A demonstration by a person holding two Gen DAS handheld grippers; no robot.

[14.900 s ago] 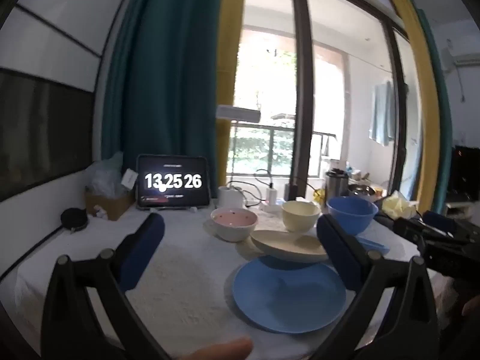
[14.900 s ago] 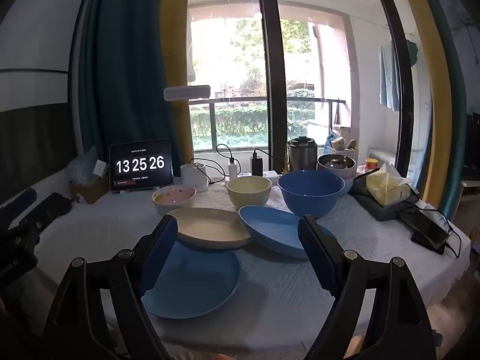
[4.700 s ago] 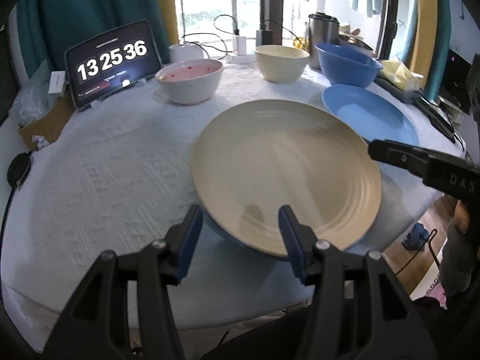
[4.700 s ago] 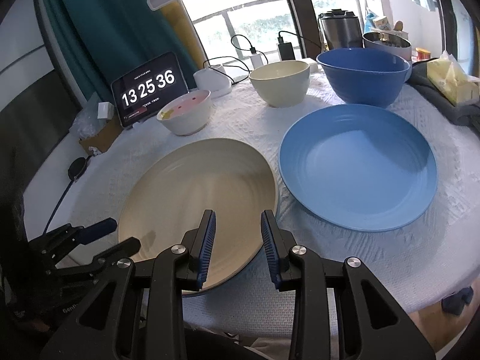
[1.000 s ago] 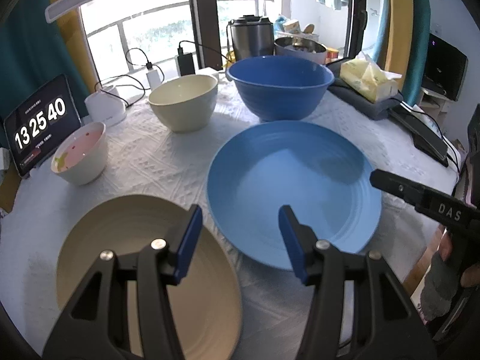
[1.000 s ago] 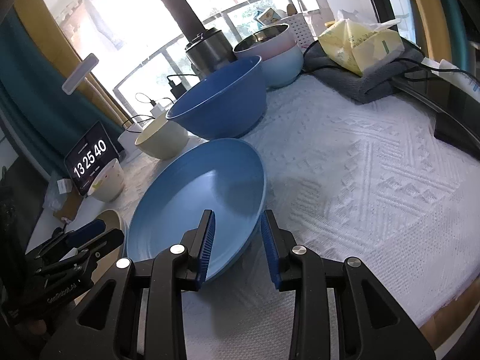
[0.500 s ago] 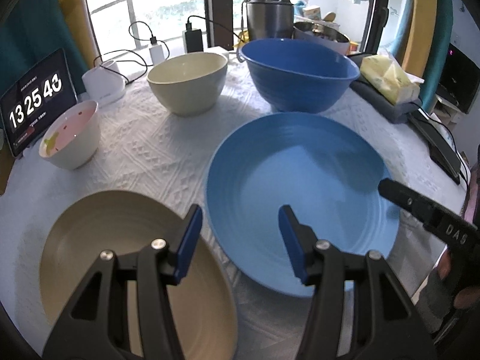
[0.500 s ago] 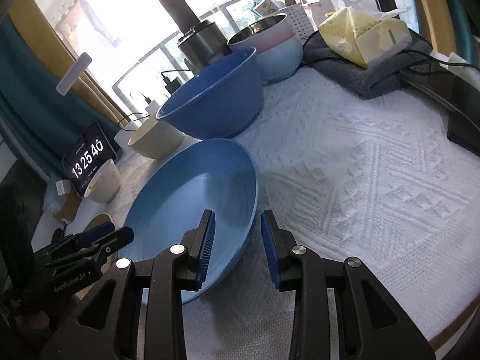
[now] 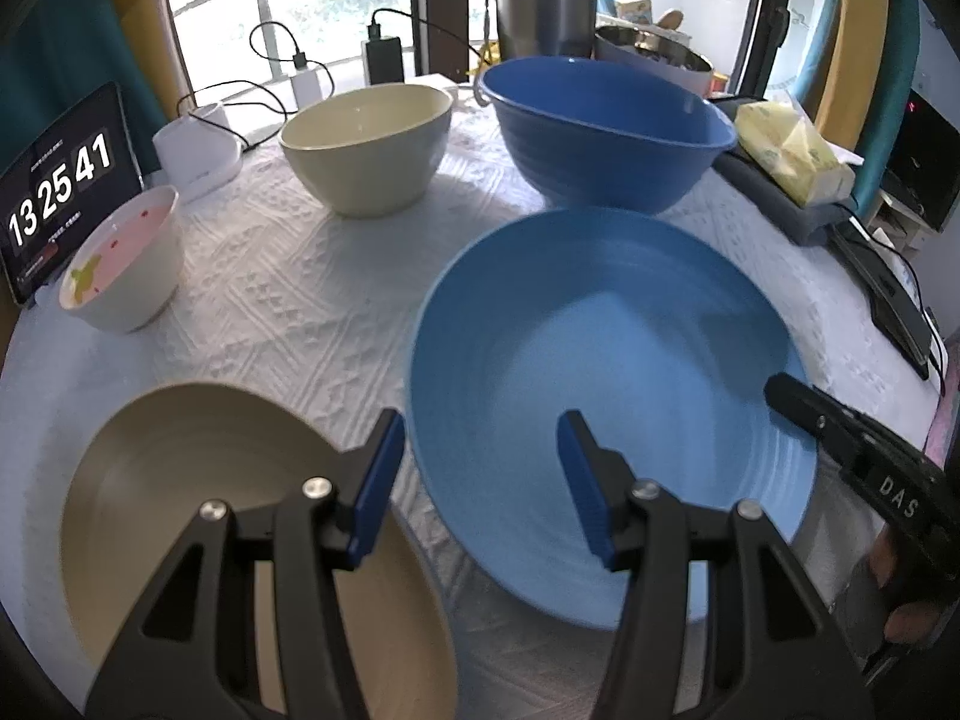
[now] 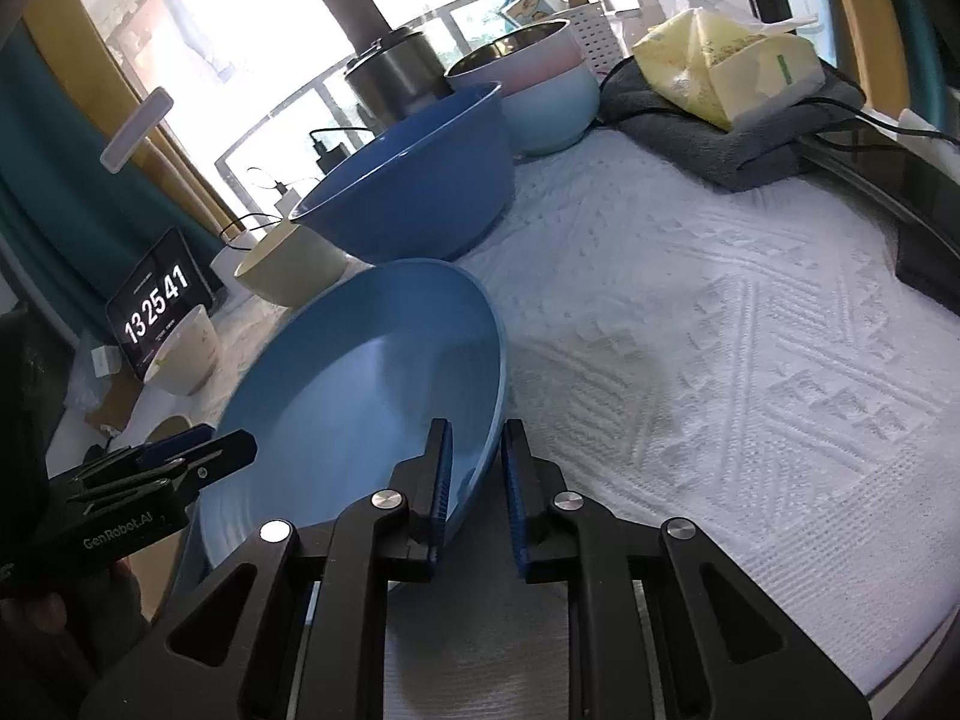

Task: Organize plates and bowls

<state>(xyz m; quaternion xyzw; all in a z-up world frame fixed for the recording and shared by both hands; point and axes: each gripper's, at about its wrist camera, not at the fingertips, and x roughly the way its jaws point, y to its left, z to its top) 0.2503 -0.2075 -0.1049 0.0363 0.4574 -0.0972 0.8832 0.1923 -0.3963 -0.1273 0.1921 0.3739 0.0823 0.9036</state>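
The blue plate (image 10: 360, 396) sits near the table's front edge, tilted with its right rim raised, as the right gripper (image 10: 474, 480) closes its jaws on that rim. The left gripper (image 9: 474, 480) hovers half open and empty over the plate's near-left rim, beside the cream plate (image 9: 198, 510) at the front left corner. With only a thin edge pinched, the plate could slip or swing down against the big blue bowl (image 9: 606, 132) behind it.
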